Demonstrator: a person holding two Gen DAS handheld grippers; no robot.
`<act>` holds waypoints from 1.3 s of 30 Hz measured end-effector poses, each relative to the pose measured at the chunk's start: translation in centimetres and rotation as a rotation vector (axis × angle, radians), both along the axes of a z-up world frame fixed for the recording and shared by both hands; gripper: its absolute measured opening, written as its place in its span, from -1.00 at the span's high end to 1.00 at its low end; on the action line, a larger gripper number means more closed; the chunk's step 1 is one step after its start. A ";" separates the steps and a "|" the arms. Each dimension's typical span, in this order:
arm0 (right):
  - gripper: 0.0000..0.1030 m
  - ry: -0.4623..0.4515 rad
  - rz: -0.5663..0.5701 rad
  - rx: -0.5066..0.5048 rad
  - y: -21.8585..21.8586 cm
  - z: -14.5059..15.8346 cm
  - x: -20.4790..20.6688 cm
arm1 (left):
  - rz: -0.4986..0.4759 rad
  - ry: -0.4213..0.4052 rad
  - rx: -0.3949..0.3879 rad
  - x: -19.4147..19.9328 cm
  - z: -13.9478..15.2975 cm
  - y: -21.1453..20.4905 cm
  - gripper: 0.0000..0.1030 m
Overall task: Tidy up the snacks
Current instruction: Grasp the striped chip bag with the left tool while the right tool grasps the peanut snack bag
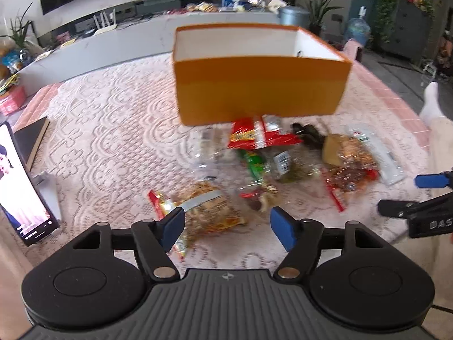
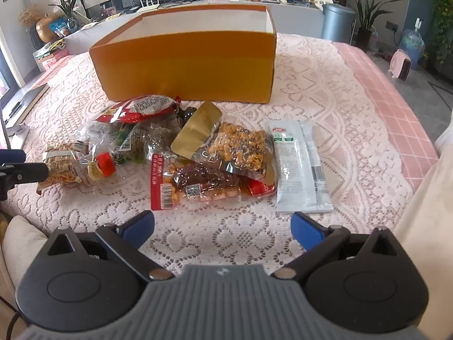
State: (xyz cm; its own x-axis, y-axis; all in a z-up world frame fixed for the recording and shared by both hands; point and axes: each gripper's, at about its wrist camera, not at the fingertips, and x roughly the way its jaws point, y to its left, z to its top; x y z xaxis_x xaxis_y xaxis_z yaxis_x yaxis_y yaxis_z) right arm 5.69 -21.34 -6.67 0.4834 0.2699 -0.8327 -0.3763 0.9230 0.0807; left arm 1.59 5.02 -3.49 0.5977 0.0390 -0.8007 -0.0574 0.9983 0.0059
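Observation:
An open orange box (image 1: pixel 254 87) with a white inside stands on the lace-covered table; it also shows in the right wrist view (image 2: pixel 192 65). Several snack packets lie in a heap in front of it: a red bag (image 1: pixel 257 134), a noodle-like yellow packet (image 1: pixel 206 206), a brown-filled clear packet (image 2: pixel 203 181), a crunchy yellow snack bag (image 2: pixel 237 147) and a white sachet (image 2: pixel 297 167). My left gripper (image 1: pixel 226 226) is open and empty just above the yellow packet. My right gripper (image 2: pixel 222 226) is open and empty in front of the heap.
A phone (image 1: pixel 19 187) with a lit screen stands at the table's left, beside a dark book (image 1: pixel 31 141). A TV bench (image 1: pixel 113 42) with clutter runs behind the table. A grey bin (image 2: pixel 337 22) and plants stand at the back right.

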 end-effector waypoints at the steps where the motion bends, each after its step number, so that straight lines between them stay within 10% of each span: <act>1: -0.93 0.000 -0.002 -0.001 0.1 -0.2 0.3 | 0.022 0.012 0.001 0.3 -0.3 0.4 -0.58; 26: -0.92 -0.198 0.144 -0.075 3.9 -3.1 5.9 | 0.153 0.078 -0.030 4.4 -5.0 2.7 -0.79; 39: -0.91 -0.159 0.138 -0.030 4.3 -5.6 7.4 | 0.158 0.033 -0.113 5.6 -6.5 3.6 -0.67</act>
State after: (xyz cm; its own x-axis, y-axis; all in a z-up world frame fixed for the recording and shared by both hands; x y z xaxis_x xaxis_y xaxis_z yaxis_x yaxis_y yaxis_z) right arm 13.13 -17.07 -12.29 0.5698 0.3188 -0.7575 -0.5047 0.8631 -0.0164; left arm 7.18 8.58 -9.94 0.5650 0.0387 -0.8242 -0.2148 0.9714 -0.1016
